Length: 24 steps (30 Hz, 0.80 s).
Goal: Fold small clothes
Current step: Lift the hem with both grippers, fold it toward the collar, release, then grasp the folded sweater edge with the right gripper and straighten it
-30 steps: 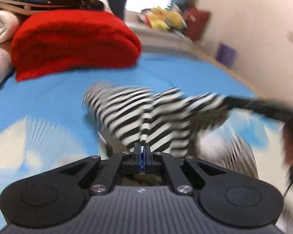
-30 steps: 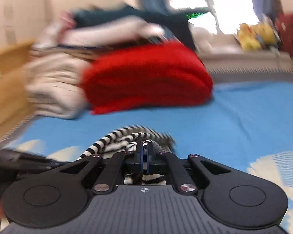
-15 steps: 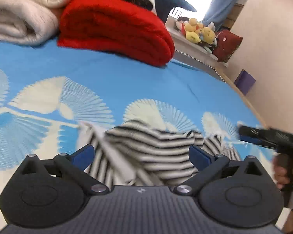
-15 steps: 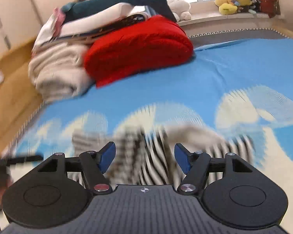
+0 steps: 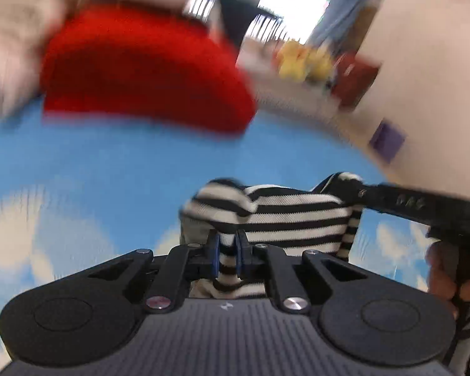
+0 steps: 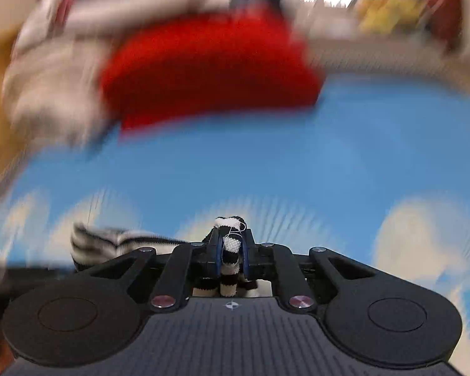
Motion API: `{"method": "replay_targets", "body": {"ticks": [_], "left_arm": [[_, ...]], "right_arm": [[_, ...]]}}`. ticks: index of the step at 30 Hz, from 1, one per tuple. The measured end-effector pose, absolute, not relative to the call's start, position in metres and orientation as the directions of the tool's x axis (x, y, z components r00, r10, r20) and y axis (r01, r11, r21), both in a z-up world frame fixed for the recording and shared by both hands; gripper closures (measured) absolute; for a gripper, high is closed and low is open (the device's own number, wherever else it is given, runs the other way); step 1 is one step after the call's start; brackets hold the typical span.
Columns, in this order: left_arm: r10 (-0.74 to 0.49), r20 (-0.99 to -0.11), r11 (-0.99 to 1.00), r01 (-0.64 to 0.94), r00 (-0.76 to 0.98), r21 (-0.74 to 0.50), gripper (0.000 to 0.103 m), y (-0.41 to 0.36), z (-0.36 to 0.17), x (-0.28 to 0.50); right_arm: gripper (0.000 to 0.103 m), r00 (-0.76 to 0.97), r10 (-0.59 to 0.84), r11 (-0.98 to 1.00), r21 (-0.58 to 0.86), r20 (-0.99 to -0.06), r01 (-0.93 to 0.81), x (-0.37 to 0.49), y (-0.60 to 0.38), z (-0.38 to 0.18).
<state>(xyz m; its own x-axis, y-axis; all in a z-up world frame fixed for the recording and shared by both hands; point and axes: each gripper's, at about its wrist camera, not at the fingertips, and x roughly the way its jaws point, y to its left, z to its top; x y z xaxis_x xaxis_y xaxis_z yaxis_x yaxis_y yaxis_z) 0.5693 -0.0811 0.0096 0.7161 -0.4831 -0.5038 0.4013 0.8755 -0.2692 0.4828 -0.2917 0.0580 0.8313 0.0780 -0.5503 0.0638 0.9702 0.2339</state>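
left gripper (image 5: 226, 252) pinches a bunched fold of the black-and-white striped knit garment (image 5: 285, 216), blue pads clamped tight on the ribbed cloth. the garment is lifted, stretched taut above the blue bedspread with pale fan prints (image 5: 125, 169). at its far corner the right gripper (image 5: 360, 192) reaches in from the side, the holder's hand (image 5: 445, 275) partly cut off at the edge. in the right wrist view, the right gripper (image 6: 231, 250) is clenched on a striped, stitched hem (image 6: 230, 244), loose white thread showing. behind, a thick folded red blanket (image 5: 141, 72) and cream blankets (image 6: 53, 87) smear with motion blur; yellow plush toys (image 5: 304, 59) are barely readable.
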Motion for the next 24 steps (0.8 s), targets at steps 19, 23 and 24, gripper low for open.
{"method": "replay_targets", "body": {"ticks": [19, 23, 24], "left_arm": [[-0.436, -0.728, 0.9, 0.271, 0.529, -0.342, 0.009, 0.01, -0.088, 0.328], [-0.347, -0.666, 0.938, 0.238, 0.66, -0.252, 0.0, -0.005, -0.073, 0.331], [-0.342, -0.659, 0.94, 0.245, 0.669, -0.239, 0.0, -0.011, -0.069, 0.334]], "right_arm": [[0.06, 0.548, 0.166, 0.986, 0.151, -0.82, -0.072, 0.154, -0.249, -0.06], [0.038, 0.764, 0.103, 0.941, 0.311, -0.637, 0.133, 0.147, -0.275, -0.011], [0.038, 0.79, 0.083, 0.926, 0.341, -0.607, 0.164, 0.153, -0.274, -0.009]]}}
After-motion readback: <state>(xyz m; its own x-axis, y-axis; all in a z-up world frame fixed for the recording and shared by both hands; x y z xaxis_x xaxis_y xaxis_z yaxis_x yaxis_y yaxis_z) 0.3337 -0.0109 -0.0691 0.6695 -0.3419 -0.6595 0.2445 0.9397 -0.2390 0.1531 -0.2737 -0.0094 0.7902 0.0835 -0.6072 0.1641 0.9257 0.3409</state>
